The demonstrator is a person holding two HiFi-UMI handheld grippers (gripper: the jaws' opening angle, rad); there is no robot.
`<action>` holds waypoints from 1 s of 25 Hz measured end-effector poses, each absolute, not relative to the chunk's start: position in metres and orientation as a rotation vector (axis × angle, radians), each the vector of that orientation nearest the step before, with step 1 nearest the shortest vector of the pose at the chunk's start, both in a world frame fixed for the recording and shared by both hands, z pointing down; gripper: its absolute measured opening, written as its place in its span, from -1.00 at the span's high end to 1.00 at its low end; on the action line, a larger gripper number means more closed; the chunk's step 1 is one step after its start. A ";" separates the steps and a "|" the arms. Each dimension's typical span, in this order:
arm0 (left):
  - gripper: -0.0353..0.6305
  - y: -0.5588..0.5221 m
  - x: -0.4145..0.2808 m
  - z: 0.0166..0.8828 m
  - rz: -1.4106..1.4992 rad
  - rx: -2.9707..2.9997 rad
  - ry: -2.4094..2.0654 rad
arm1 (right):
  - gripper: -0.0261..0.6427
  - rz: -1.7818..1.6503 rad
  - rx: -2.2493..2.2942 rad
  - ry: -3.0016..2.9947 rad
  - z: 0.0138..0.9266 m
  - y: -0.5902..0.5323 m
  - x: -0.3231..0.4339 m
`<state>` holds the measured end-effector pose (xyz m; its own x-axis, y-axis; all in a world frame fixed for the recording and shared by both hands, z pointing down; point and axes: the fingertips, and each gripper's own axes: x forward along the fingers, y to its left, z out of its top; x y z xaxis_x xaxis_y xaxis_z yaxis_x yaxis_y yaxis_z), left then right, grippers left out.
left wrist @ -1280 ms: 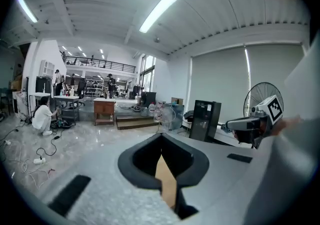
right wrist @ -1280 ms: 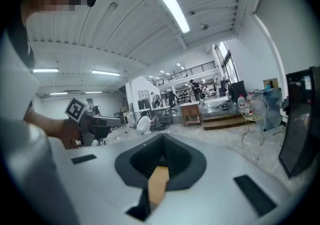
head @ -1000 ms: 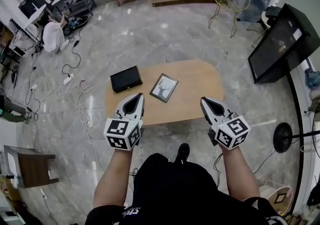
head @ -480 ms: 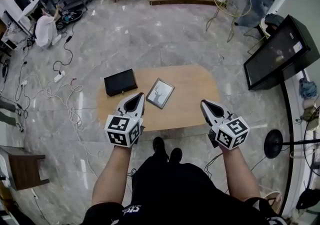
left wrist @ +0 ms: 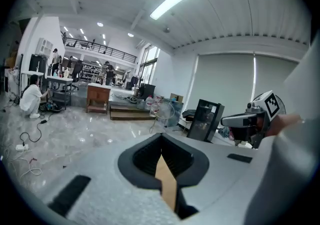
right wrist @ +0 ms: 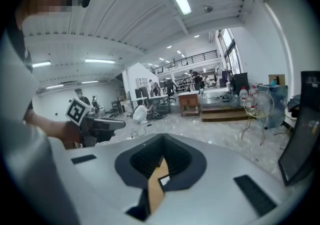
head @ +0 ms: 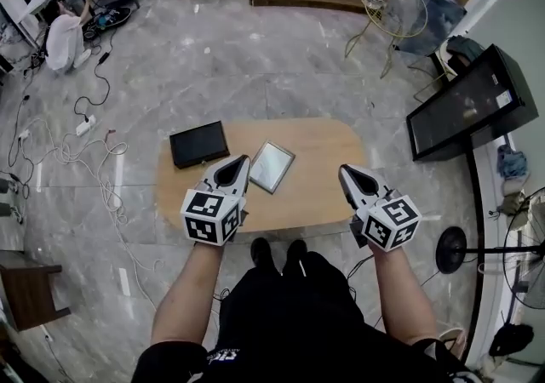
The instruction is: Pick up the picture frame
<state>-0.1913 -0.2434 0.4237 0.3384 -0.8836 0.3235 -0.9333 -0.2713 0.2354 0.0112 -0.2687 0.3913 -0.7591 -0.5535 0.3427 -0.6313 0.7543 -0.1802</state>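
The picture frame (head: pixel 272 166) lies flat on the oval wooden table (head: pixel 319 160), left of its middle, its glass catching glare. My left gripper (head: pixel 239 161) hangs over the table's near left part, its tip just left of the frame's near corner, jaws shut and empty. My right gripper (head: pixel 345 171) is over the near right part, well to the right of the frame, jaws shut with nothing held. In the left gripper view only a thin slit of tabletop (left wrist: pixel 165 181) shows between the jaws. In the right gripper view a small corner of the frame (right wrist: pixel 164 181) shows through the slit.
A flat black box (head: pixel 198 144) lies on the table's left end, just behind the left gripper. A black screen (head: pixel 464 105) leans at the right, with a round fan base (head: pixel 449 245) near it. Cables (head: pixel 81 147) trail over the marble floor to the left. My feet (head: pixel 272 252) stand at the table's near edge.
I have stepped up to the table and both grippers have moved forward over its near edge. The left tip is now beside the frame. Both jaws stayed shut.
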 end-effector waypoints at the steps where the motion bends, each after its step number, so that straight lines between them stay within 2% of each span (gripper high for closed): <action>1: 0.86 -0.247 -0.191 0.429 0.169 2.217 -1.591 | 0.90 0.428 0.927 -2.676 0.398 -0.273 0.010; 18: 0.86 -0.306 -0.145 0.607 0.367 2.093 -1.439 | 0.90 0.691 0.761 -2.527 0.589 -0.322 0.012; 21: 0.69 -0.309 -0.138 0.644 0.433 2.083 -1.386 | 0.89 0.742 0.750 -2.512 0.621 -0.327 0.008; 25: 0.61 -0.312 -0.128 0.692 0.500 2.054 -1.324 | 0.89 0.785 0.743 -2.491 0.654 -0.335 0.006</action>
